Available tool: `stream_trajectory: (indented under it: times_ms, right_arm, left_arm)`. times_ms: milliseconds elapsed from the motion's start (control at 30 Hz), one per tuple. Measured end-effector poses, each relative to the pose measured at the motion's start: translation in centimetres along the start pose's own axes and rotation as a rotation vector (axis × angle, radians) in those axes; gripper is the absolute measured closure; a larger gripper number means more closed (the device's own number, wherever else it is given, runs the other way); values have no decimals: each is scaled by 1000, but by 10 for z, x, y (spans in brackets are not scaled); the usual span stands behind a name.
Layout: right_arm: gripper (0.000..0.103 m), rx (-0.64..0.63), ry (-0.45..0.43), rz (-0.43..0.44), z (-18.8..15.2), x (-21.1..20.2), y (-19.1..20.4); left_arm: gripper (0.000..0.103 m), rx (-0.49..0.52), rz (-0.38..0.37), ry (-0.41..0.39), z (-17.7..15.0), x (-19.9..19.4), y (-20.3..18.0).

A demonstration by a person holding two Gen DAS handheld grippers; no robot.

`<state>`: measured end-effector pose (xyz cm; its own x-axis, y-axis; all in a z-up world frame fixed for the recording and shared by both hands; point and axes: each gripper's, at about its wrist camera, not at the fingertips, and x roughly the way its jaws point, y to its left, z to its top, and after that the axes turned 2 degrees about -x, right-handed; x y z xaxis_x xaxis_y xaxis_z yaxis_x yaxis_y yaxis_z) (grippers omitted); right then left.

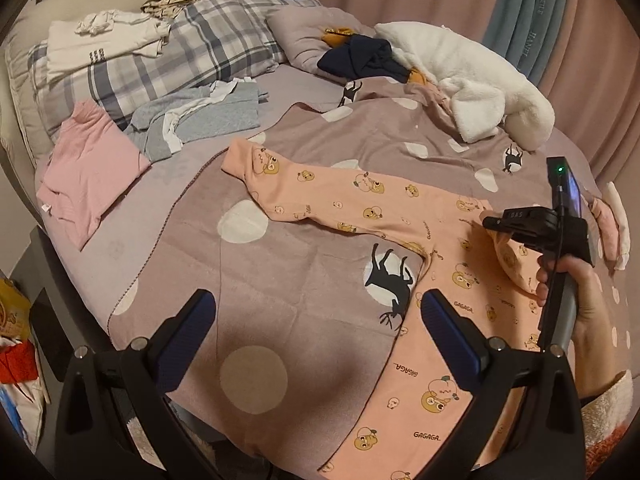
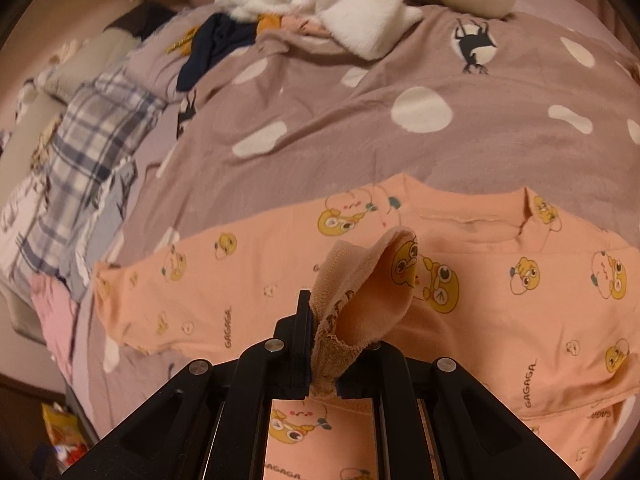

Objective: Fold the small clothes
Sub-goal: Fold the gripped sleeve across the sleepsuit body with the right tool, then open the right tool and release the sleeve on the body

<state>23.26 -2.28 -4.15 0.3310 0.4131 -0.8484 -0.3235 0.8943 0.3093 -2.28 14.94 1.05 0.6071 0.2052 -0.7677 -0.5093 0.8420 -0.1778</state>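
Here your peach long-sleeved top [image 1: 400, 216], printed with yellow cartoon characters and the word GAGAGA, lies spread flat on the mauve blanket [image 1: 280, 280] with white spots and black deer silhouettes. One sleeve stretches out to the far left, its cuff [image 1: 240, 156] resting flat on the blanket; the body runs toward the near right. Your right gripper [image 2: 320, 360] has its fingers closed tight on the ribbed cuff of the other sleeve [image 2: 376, 280], which is lifted and curls open above the chest, showing its paler inside. In the left wrist view that same gripper [image 1: 516, 228] sits at the right over the shirt, with your right hand [image 1: 576, 280] around its handle. Your left gripper [image 1: 316, 320] has its fingers spread wide with nothing between them, over the blanket just beside the shirt's near left edge. Far left, a pink garment [image 1: 88, 168], a grey garment [image 1: 200, 116] and a plaid pillow [image 1: 168, 52] lie apart from the shirt; a white fleece [image 1: 460, 76] lies far right.
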Motion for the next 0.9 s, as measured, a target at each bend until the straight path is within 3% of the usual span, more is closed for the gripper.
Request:
stream_trajectory:
  times_ms: [133,300,467,600,667,733,767,833,900]
  right_arm:
    - [93,30,44,-8,0,8,1]
    - [70,-5,46,31,-3,8,14]
    - [70,-22,64,65,-4,15,23]
    - [70,34,101,232,-8,18,23]
    - [70,29,92,283,-11,11,26]
    - [66,-6,70,269,-17,-1,31]
    - [58,-25,62,262,-22,-8,31]
    - [50,-65,37,247,-38,-26,25]
    - [45,-110,11,236,-54,-42,15]
  left_arm:
    - [0,-22,12,21,2,5,7]
    - [0,-54,26,4,4,2,13]
    - [0,-64,21,15,5,5,15]
    - [0,-63,6,4,7,9,17]
    - [0,-59,-14,-82,12,8,20]
    - [0,-64,19,-166,17,9,27]
    - [0,-60,34,-178,21,14,32]
    - [0,-57,5,-152,31,29,44]
    - [0,-121,-61,-119,42,45,66]
